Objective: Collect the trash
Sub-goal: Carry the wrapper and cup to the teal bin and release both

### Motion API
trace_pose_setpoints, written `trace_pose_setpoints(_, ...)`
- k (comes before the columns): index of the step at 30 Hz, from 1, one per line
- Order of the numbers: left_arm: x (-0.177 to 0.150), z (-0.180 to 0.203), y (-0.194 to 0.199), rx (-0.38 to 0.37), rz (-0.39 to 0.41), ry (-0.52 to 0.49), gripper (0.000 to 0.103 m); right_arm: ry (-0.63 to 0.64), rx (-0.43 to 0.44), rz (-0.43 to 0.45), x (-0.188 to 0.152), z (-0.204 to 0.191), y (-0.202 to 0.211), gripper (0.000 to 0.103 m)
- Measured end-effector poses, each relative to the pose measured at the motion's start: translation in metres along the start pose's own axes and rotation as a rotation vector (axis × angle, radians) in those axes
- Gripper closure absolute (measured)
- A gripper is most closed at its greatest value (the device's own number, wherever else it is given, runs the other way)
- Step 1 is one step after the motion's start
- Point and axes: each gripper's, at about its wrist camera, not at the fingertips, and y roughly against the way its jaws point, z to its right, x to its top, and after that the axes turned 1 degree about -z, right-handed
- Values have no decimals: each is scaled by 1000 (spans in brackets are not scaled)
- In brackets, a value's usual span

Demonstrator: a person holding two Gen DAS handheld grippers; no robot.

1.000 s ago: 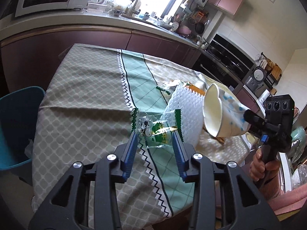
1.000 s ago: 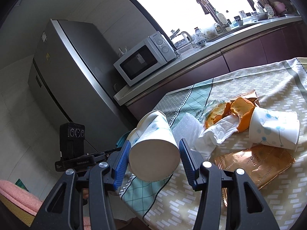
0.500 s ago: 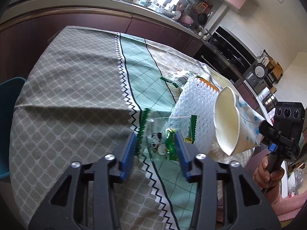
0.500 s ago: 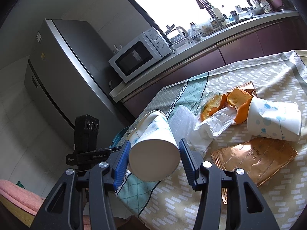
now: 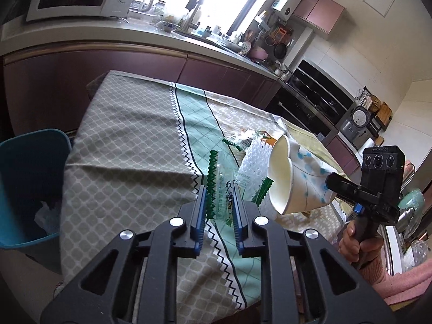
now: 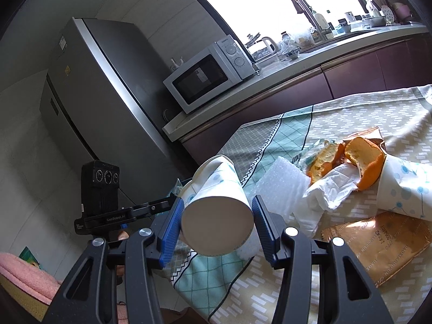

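The clear wrapper (image 5: 220, 189) with green zigzag edges sits between the closing left tongs (image 5: 218, 210), near the bench's (image 5: 121, 140) front edge. Right tongs (image 6: 217, 225) pinch a dotted cup (image 6: 216, 202). The bin (image 5: 29, 189) holds, seemingly, crumpled paper.

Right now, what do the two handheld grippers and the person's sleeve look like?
Both the left gripper and right gripper have black skeletal frames, silver screws and ribbed blue pads. Each carries a boxy black three-lens camera on a black handle. The sleeve is pink.
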Motion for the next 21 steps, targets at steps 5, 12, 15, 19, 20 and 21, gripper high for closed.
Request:
trace_pose_setpoints(5, 2, -15, 44, 68, 70, 17, 85, 26, 10, -6, 5, -12, -10, 53)
trace_pose_setpoints(12, -2, -44, 93, 184, 133, 58, 85, 71, 54, -49, 12, -33, -44, 53)
trace_pose_setpoints(15, -2, -61, 109, 238, 151, 70, 85, 94, 86, -82, 15, -45, -66, 53)
trace_pose_setpoints(19, -3, -81, 126, 319, 168, 88, 85, 119, 127, -136, 19, -60, -101, 53)
trace_pose_setpoints(20, -4, -86, 129, 335, 169, 95, 84, 126, 132, -149, 21, -65, -110, 53)
trace_pose_setpoints(21, -4, -91, 132, 344, 168, 102, 84, 132, 137, -161, 22, -69, -119, 53)
